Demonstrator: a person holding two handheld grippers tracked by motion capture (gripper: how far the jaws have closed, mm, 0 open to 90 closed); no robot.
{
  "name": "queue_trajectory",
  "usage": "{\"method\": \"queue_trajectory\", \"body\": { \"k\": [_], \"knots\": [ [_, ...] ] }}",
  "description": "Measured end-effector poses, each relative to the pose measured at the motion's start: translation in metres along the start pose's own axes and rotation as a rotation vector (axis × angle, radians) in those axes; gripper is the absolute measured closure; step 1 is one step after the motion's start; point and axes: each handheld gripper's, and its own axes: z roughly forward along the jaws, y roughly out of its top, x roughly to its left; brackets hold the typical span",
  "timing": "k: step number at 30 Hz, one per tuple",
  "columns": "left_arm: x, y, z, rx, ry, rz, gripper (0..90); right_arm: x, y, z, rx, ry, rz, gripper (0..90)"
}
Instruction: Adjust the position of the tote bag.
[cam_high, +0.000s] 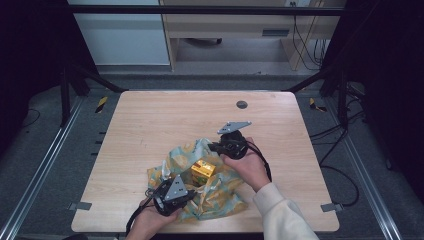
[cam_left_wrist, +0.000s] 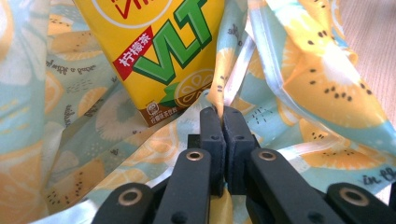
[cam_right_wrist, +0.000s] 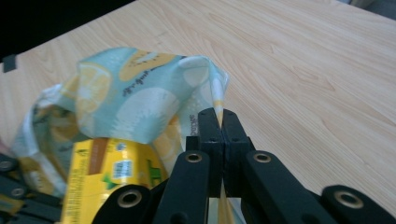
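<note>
Pinching a fold of the fruit-print cloth (cam_high: 212, 192) near the desk's near edge, the left gripper (cam_high: 187, 194) is seen with its jaws pressed together on the fabric; in the left gripper view the cloth's hem (cam_left_wrist: 223, 95) is caught between the black pads. The yellow drink carton (cam_high: 203, 170) is stood upright on the middle of the cloth, just beyond that gripper and close enough that its printed face (cam_left_wrist: 159, 51) is seen large in the left gripper view. The cloth is spread on the near half of the desk (cam_high: 150, 120), with its edges bunched up around the carton.

Farther in, the right gripper (cam_high: 214, 146) is held on the far side of the carton, its jaws likewise clamped on a raised corner of the cloth (cam_right_wrist: 217, 88), which is lifted clear of the wood. The far half of the desk is left bare apart from a round grommet (cam_high: 242, 104) near the far edge.

The step in hand is judged to be wrapping the carton. Several risks can be foreseen: the carton could be tipped if one corner is pulled across harder than the other; the thin hem could be lost from either grip if it is tugged sharply; and the carton could be knocked by the left gripper, so little room being left between them.
</note>
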Motion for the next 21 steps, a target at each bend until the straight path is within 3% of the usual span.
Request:
{"method": "queue_trajectory", "body": {
  "k": [4, 21],
  "knots": [
    [-0.001, -0.001, 0.001, 0.006, -0.001, 0.002, 88.8, -0.008, -0.007, 0.004, 0.008, -0.022, 0.032, 89.9],
    [-0.005, -0.001, 0.001, 0.003, 0.028, 0.008, 89.4, -0.03, -0.029, 0.005, 0.068, -0.068, 0.057, 89.9]
  ]
}}
